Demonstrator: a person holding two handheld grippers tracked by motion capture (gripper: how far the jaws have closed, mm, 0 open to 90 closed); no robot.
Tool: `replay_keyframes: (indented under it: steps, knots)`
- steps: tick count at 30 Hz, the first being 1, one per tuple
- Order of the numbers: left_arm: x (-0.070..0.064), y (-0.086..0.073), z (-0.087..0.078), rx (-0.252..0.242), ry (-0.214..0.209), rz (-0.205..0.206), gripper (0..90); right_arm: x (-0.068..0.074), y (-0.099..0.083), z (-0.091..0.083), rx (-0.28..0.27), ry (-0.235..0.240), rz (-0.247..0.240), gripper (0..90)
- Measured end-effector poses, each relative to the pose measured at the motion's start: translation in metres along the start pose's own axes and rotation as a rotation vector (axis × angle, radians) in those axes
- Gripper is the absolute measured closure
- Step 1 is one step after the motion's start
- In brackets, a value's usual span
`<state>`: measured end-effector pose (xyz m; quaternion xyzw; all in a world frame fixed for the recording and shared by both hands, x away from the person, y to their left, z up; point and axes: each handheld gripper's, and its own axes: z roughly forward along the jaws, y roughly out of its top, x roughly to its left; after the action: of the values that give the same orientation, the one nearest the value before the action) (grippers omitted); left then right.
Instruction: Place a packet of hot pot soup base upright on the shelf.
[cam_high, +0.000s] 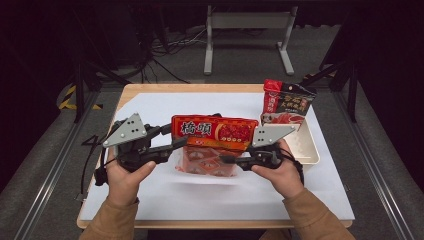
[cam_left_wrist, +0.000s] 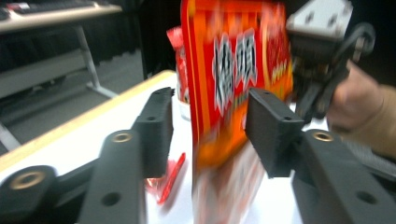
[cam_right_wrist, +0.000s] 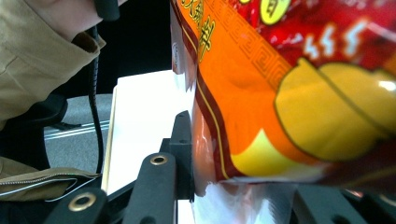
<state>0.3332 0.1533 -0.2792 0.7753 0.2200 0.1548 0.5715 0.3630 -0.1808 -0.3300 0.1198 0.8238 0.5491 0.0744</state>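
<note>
Item: red-and-orange foil food pouch, held upright above the bench, right tool clamping its edge, left tool wide beside it (light, floppy, slick; pinch the sealed rim).

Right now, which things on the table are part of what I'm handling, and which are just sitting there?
In hand:
orange-red packet, upright between both grippers
left gripper, jaws apart around it
right gripper, at its right end

Lying about:
second red packet, standing in the white tray
small red scrap on the table
</note>
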Motion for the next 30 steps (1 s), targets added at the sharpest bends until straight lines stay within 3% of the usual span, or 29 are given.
replay_keyframes:
  steps: [6, 16, 26, 30]
  knots:
    - [0.009, -0.01, 0.001, 0.044, 0.013, -0.03, 44.7, -0.006, 0.005, -0.023, -0.006, -0.058, 0.015, 70.3]
    - [0.029, -0.029, 0.003, 0.077, 0.085, -0.05, 43.5, -0.017, 0.018, -0.057, -0.028, -0.145, 0.062, 70.2]
    - [0.05, -0.047, 0.006, 0.091, 0.077, -0.094, 43.0, -0.029, 0.028, -0.077, -0.035, -0.206, 0.068, 70.2]
    - [0.054, -0.054, 0.008, 0.112, 0.108, -0.091, 42.5, -0.035, 0.031, -0.087, -0.05, -0.238, 0.075, 70.3]
